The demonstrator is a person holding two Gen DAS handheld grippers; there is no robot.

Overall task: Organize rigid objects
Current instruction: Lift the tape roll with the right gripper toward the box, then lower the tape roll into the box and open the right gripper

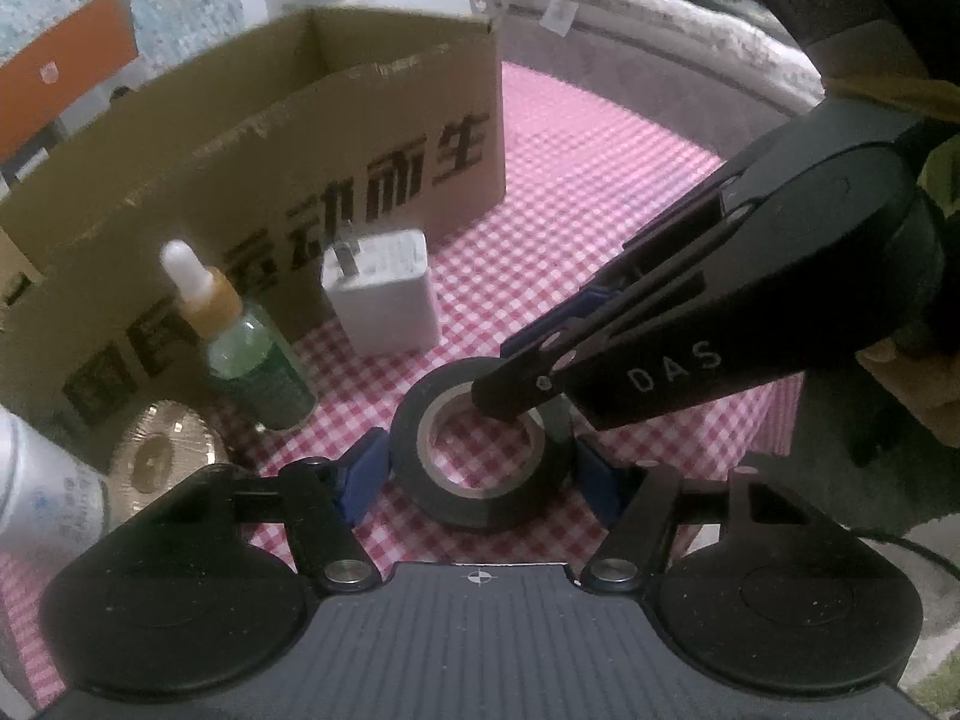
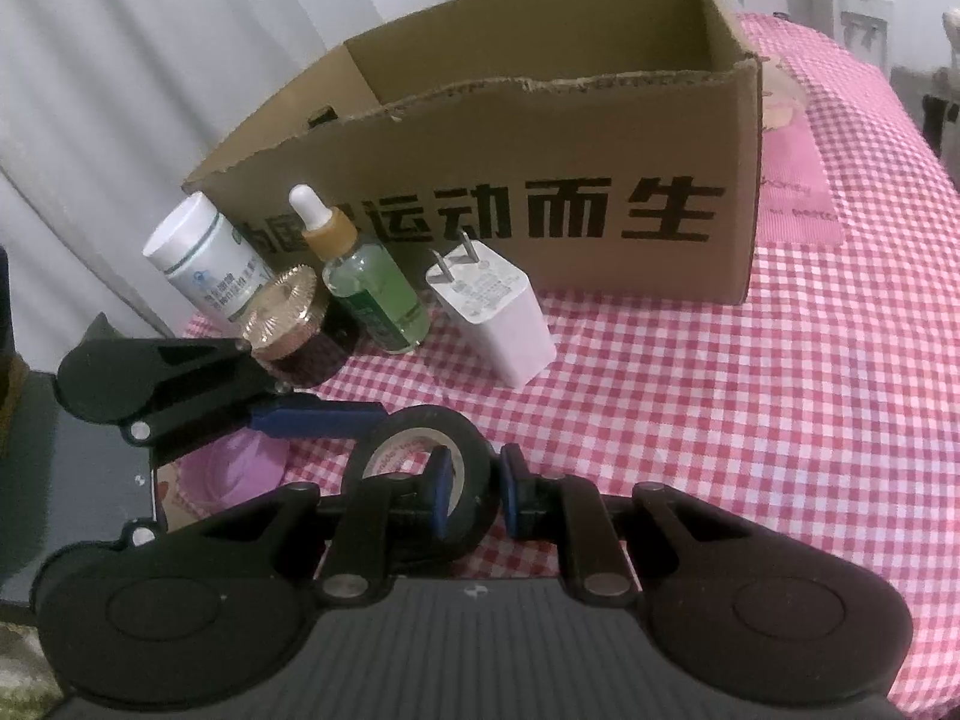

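Your right gripper (image 2: pixel 471 495) is pinching the wall of the black tape roll (image 2: pixel 420 468), one blue pad inside the cardboard core and the other pressing on the outer face, jaws nearly closed on it. In the left wrist view its dark finger is reaching into the roll's hole from the right. Your left gripper (image 1: pixel 480 474) is straddling the same tape roll (image 1: pixel 480 462) at a middling width; its blue pads are sitting just beside the roll's left and right flanks, and you cannot tell from either view whether they are actually pressing on it.

The roll is lying on the red-and-white checked tablecloth (image 2: pixel 720 390), in front of the other items. Just beyond it the white plug adapter (image 2: pixel 498 315) is standing with its prongs pointing up. To its left the green dropper bottle (image 2: pixel 366 282) is standing upright, then a dark jar with a gold ribbed lid (image 2: pixel 288 318), tilted toward the camera, and a white bottle (image 2: pixel 201 252) behind that. Behind them all, the open cardboard box (image 2: pixel 540 168) with black printed characters is sitting on the cloth.
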